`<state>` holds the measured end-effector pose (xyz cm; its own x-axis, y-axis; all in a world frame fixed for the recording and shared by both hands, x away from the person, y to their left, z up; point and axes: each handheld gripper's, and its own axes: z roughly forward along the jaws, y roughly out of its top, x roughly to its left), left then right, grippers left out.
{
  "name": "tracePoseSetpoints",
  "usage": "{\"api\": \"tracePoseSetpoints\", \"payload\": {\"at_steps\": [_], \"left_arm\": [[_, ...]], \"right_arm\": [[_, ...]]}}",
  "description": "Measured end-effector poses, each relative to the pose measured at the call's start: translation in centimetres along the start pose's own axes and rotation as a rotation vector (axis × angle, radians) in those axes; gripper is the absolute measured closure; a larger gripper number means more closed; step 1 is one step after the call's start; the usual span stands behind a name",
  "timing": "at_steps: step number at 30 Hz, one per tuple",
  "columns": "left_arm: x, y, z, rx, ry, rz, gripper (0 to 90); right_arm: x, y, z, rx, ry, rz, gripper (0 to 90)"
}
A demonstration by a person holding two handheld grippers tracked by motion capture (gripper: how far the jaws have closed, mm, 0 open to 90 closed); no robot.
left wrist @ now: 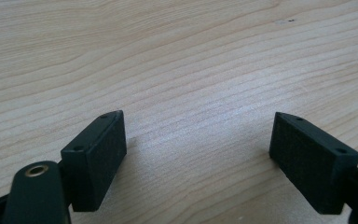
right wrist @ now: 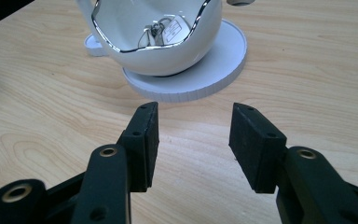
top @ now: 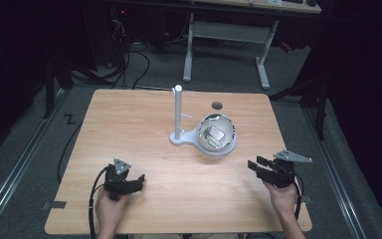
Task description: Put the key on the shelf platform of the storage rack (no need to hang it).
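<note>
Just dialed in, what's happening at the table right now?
A person holds a two-jaw gripper in each hand over a wooden table. Both are open and hold nothing. The right gripper points at a white bowl with a wavy silver rim that sits on the round base of a white stand; something small and metallic lies inside the bowl. The left gripper hovers over bare wood near the table's front left. Nothing is being touched yet.

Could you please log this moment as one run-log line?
left gripper: open, empty, over table | right gripper: open, empty, facing white bowl on round base
</note>
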<state>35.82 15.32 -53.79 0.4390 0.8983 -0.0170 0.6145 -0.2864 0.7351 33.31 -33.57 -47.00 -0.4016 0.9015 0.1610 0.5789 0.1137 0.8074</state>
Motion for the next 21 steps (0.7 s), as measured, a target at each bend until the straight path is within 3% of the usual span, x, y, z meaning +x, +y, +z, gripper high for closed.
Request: {"api": "tracePoseSetpoints", "payload": {"at_steps": [21], "left_arm": [[0.0, 0.0, 0.0, 0.0, 0.0, 0.0, 19.0]], "right_arm": [[1.6, -2.3, 1.8, 0.038, 0.024, -0.013, 53.2]]}}
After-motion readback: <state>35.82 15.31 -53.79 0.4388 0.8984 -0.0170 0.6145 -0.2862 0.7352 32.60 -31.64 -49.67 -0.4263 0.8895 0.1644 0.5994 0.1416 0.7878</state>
